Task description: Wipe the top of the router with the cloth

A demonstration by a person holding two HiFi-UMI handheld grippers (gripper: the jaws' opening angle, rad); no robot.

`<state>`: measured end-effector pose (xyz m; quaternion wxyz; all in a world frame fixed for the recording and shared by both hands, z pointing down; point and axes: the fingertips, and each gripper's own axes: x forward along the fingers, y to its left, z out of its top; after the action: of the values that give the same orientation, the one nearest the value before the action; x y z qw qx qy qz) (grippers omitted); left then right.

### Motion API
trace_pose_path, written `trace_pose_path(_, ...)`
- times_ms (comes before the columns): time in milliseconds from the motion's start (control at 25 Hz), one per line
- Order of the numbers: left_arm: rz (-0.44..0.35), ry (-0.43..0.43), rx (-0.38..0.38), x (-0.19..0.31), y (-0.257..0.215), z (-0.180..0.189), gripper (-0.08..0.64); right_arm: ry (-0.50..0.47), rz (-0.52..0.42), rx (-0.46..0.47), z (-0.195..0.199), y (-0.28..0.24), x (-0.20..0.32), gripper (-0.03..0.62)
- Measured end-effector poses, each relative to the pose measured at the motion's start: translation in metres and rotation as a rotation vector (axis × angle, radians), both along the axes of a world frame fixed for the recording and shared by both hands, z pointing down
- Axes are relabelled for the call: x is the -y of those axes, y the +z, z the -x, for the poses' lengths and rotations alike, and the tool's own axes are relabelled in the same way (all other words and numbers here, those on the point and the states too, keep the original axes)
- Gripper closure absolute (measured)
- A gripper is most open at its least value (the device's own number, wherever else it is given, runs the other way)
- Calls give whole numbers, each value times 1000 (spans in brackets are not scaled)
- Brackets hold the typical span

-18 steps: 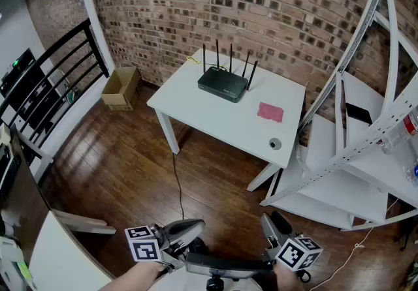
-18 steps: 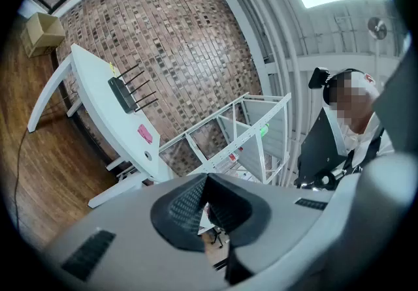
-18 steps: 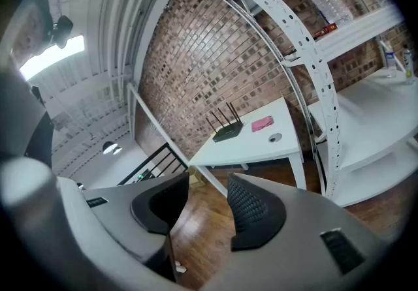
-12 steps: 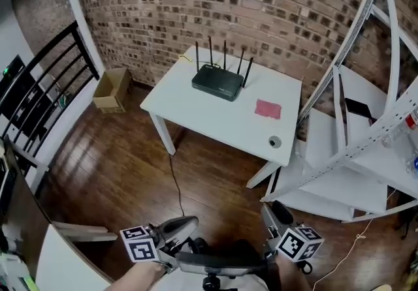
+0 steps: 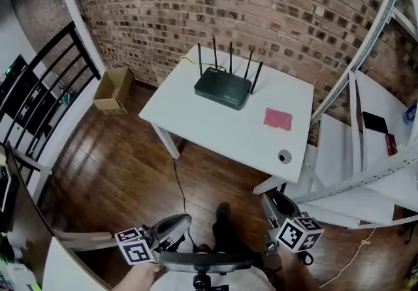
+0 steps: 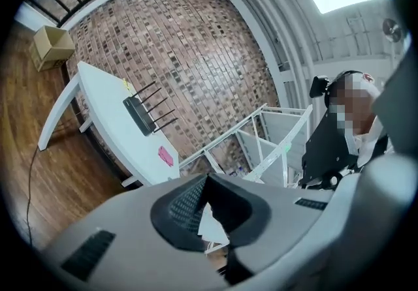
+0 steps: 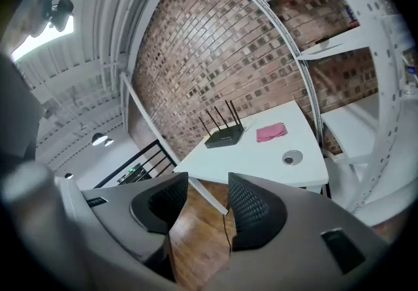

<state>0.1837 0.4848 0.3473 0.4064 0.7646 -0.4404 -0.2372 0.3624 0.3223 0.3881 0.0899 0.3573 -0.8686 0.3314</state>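
Observation:
A black router with several upright antennas stands at the far side of a white table. A pink cloth lies flat to its right. Both grippers hang low at the bottom of the head view, well short of the table. The left gripper has its jaw tips together and holds nothing. The right gripper is open and empty. The left gripper view shows its jaw tips meeting, with the router and cloth far off. The right gripper shows a gap between its pads, with the router and cloth beyond.
A small round grey thing sits near the table's front right corner. White metal shelving stands to the right, a cardboard box and black railing to the left. A cable trails from the table to the wood floor. A person stands beside the shelving.
The head view has shifted, so the table sits a little further right and nearer. A dark shoe now shows between the grippers. Both grippers stay low at the bottom edge.

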Motion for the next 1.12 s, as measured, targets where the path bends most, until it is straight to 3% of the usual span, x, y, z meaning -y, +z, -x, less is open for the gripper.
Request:
trace_pose_path(200,34,-28,23,76,-3,22,554,-25,2,-8,20,7,85,374)
trace_pose_path(560,74,-21,58,191,-9,26,555,-7,40,-19,18,34,201,353)
trace_pose_path(840,85,-36,81,234,-6,47,555,28,69,-32,16,56,236,345)
trace_pose_path(1120,126,-15,151,283,10,92,554,92,73,-85,20,70,268,337)
